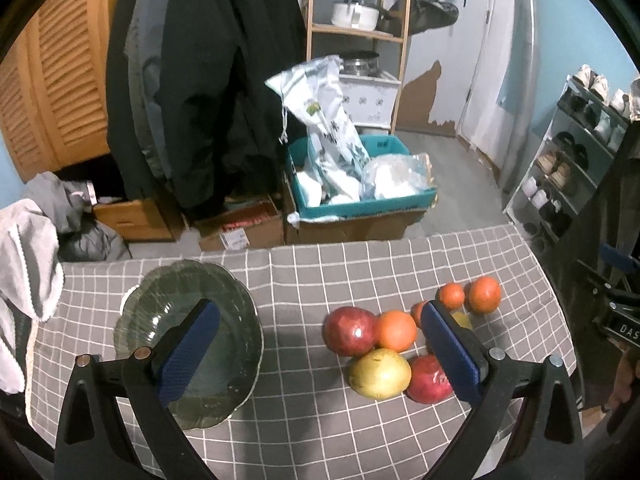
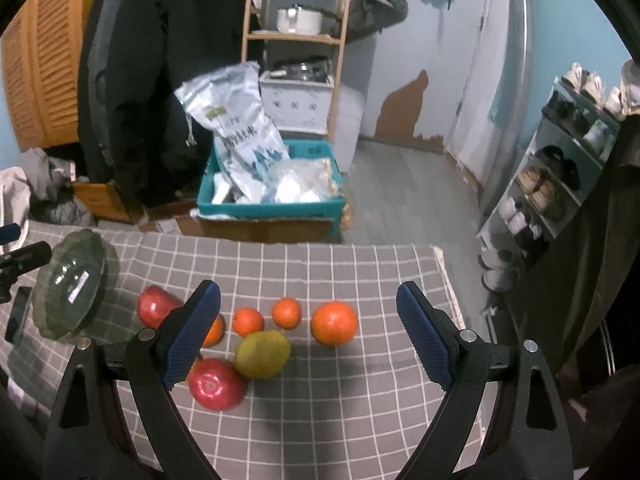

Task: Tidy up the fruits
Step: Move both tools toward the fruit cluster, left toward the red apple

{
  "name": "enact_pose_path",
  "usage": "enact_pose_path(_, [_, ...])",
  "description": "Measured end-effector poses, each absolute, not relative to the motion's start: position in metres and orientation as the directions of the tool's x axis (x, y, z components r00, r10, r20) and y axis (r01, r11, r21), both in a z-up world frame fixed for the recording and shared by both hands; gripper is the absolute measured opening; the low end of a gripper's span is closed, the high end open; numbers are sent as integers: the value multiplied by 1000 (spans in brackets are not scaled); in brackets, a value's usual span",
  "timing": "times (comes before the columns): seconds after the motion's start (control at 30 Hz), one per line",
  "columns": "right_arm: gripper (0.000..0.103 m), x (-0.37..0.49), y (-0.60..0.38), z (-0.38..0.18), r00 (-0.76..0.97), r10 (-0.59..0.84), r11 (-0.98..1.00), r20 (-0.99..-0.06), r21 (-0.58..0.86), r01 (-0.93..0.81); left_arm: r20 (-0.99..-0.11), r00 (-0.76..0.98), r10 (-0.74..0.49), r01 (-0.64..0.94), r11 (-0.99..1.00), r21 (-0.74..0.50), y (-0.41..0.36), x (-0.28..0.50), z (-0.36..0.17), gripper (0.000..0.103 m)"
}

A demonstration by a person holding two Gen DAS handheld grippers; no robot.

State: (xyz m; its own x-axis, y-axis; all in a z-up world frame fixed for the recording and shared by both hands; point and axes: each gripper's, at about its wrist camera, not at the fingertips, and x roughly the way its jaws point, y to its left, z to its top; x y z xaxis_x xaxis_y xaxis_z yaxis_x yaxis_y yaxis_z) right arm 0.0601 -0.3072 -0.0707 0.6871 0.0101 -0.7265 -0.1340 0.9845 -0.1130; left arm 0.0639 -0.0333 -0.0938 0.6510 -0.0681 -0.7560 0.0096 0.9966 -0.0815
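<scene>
Several fruits lie loose on the grey checked tablecloth (image 1: 328,272): two red pomegranates (image 1: 350,331) (image 2: 217,384), a yellow-green mango (image 1: 379,374) (image 2: 262,353), and several oranges (image 1: 397,330) (image 2: 334,323). An empty green glass bowl (image 1: 192,344) (image 2: 70,284) stands at the left. My left gripper (image 1: 316,344) hangs open above the cloth between the bowl and the fruit pile. My right gripper (image 2: 308,336) is open above the fruits, with the mango and small oranges between its fingers in view. Neither holds anything.
Beyond the table's far edge are a teal crate (image 1: 360,196) with plastic bags, cardboard boxes, hanging dark coats (image 1: 208,80) and a wooden shelf. A shoe rack (image 1: 560,168) stands at the right. A dark phone (image 2: 18,314) lies left of the bowl.
</scene>
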Motion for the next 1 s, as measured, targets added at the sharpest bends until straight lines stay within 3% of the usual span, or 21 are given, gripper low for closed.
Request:
enact_pose_path(0.67, [88,94,-326,-140,547,-44,993,-836,-99,-71,-875,484,-31,29,999,-19,-60,109,-178,102])
enact_pose_path(1.0, [88,107,-337,-170,486,-70,993,-871,-107,-49,-933,355,-55,34,998,-46,-70,137,-230,101])
